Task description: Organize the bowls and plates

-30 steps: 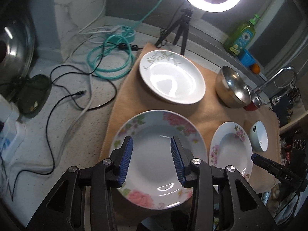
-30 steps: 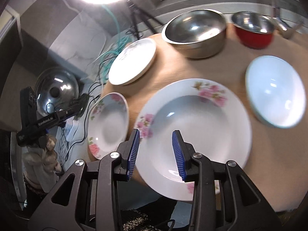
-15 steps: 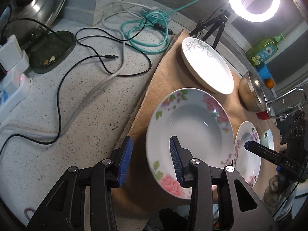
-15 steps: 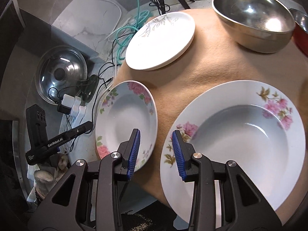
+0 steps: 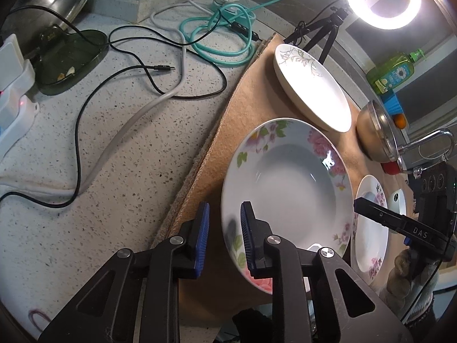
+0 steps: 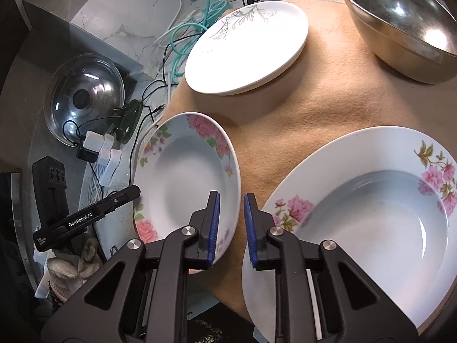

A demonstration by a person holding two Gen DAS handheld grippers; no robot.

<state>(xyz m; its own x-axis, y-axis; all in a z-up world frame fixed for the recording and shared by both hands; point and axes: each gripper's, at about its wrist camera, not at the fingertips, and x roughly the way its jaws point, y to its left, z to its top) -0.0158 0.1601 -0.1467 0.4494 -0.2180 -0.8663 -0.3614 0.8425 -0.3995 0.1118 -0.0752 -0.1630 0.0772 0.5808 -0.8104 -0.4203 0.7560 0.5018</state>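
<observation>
- Plates and bowls are all spread singly on the tan mat (image 5: 257, 100); nothing is nested yet, so this looks like the first pick.
- Target is the rose-print deep plate (image 5: 285, 188), at the mat's left edge, next to the speckled counter (image 5: 114, 157).
- Left gripper (image 5: 224, 223) straddles that plate's left rim, with one blue pad outside over the mat and the other inside over the plate's well.
- Its jaws have just been closing. The gap is now narrow with the rim between the pads, which reads as a clamp.
- Right gripper (image 6: 230, 220) is on the same plate's opposite rim. One pad sits inside, the other in the gap toward the pink-blossom deep plate (image 6: 371, 214).
- Its jaws have also just been closing and are now narrow on the rim, so this is a two-handed pinch.
- I can't tell whether the plate is off the mat yet. In the right wrist view its far edge looks tipped up a bit.
- Elsewhere, the leaf-print plate (image 5: 311, 88) is at the back of the mat and the steel bowl (image 6: 400, 25) is back right.
- A small white bowl (image 5: 398, 200) and a red bowl (image 5: 390, 167) are only partly visible at the right.
- Step in hand: securing the grasp on the rose-print deep plate.
- The next move calls for an even lift with both hands so the rim doesn't twist out of the pads.
- My guess is it then carries over and sets down into the pink-blossom deep plate.
- Risk: a glazed rim is slick and the pads have a shallow bite.
</observation>
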